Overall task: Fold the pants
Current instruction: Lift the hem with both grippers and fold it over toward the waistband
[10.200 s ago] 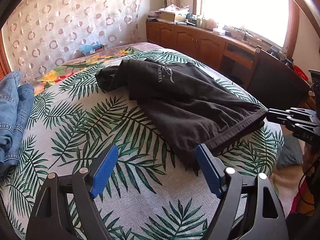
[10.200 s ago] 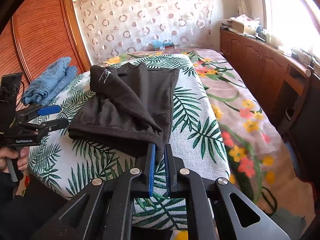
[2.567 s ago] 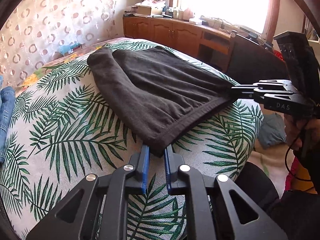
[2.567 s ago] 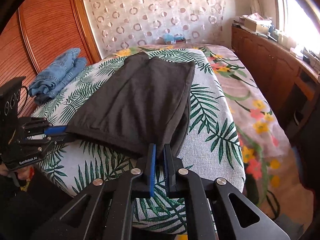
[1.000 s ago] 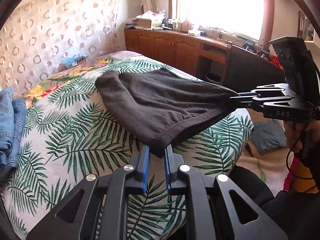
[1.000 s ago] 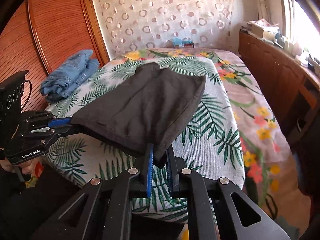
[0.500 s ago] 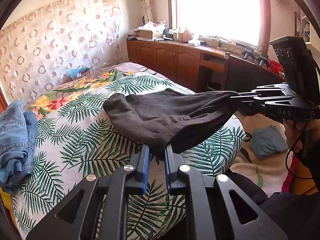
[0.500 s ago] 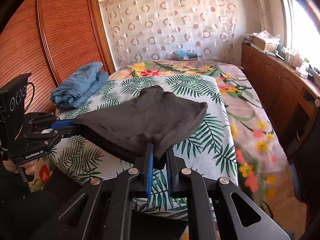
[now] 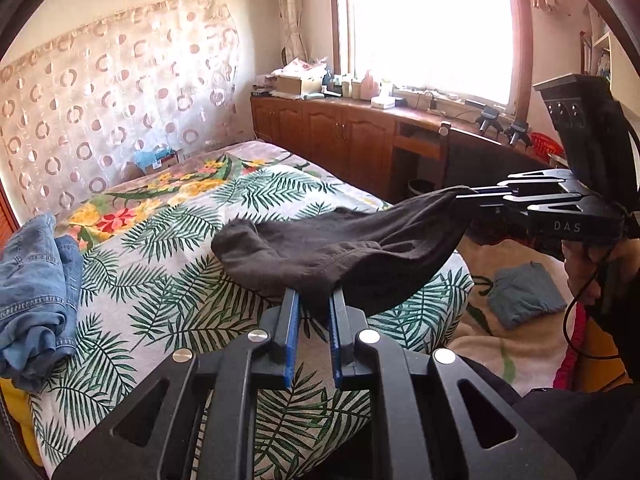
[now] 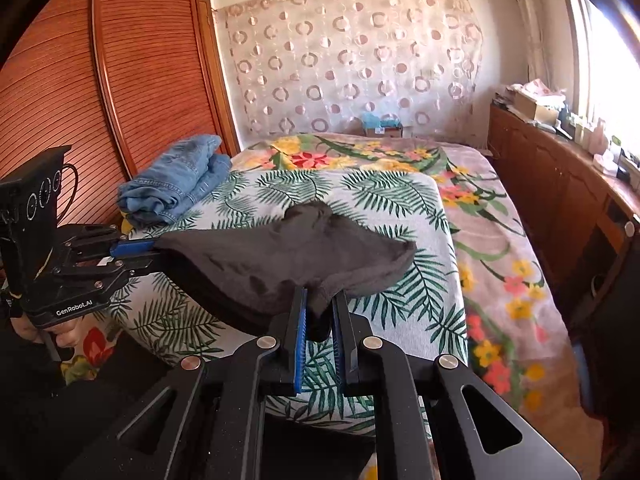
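Black pants (image 9: 336, 252) pinched by left tongs (image 9: 313, 304), right tongs (image 10: 320, 308) clamped too

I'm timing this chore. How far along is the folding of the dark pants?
Early to midway. Done: both corners of one end of the dark pants are gripped by the left gripper and right gripper. In hand: that end is lifted off the bed. Left: laying it over and finishing the fold.
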{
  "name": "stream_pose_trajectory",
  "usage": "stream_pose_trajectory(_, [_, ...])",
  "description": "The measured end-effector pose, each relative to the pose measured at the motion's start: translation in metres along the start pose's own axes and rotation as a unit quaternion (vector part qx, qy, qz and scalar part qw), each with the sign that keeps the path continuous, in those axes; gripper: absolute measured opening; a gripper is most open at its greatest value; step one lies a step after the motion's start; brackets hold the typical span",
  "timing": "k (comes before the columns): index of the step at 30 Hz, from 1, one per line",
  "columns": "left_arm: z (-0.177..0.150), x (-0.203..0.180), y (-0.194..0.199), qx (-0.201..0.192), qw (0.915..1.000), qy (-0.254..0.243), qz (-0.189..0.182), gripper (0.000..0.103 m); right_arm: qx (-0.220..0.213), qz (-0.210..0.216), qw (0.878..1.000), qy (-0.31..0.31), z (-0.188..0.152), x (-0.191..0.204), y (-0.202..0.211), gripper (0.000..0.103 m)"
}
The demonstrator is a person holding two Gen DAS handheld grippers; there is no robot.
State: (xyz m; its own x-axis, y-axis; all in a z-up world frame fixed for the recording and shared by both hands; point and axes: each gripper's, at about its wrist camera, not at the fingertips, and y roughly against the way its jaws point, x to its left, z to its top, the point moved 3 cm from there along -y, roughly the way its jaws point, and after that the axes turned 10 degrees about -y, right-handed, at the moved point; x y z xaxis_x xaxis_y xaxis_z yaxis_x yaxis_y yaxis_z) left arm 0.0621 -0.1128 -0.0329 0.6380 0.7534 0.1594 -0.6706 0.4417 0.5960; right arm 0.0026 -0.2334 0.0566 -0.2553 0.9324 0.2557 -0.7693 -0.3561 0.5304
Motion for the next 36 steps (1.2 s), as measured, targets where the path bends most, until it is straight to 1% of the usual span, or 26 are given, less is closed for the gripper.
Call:
stream_pose_trajectory(3, [0.002, 0.001, 0.003, -0.005, 1.0000, -0.001, 0.001, 0.014, -0.004, 0.003, 1.000, 0.003, 0.000, 0.002, 0.003, 0.011])
stream_pose_trajectory(7, [-0.002, 0.003, -0.002, 0.002, 1.0000, 0.004, 0.000, 0.014, 0.002, 0.005, 1.000, -0.003, -0.004, -0.003, -0.005, 0.011])
stream_pose_trajectory(15, [-0.026, 0.013, -0.041, 0.042, 0.9986, 0.028, -0.014, 0.014, 0.027, -0.002, 0.999, -0.029, -0.008, -0.018, -0.046, 0.011])
stream_pose_trajectory(19, [-0.029, 0.019, -0.057, 0.052, 0.9980, 0.032, -0.014, 0.014, 0.034, -0.005, 0.999, -0.034, -0.003, -0.020, -0.066, 0.011])
stream_pose_trajectory(27, [-0.003, 0.043, -0.081, 0.050, 0.9985, 0.024, -0.002, 0.014, 0.014, -0.014, 0.999, -0.031, 0.020, -0.026, -0.083, 0.011])
stream_pose_trajectory(36, [0.023, 0.058, -0.087, 0.035, 0.9991, 0.022, 0.005, 0.014, -0.007, -0.021, 0.999, -0.033, 0.035, -0.030, -0.094, 0.011])
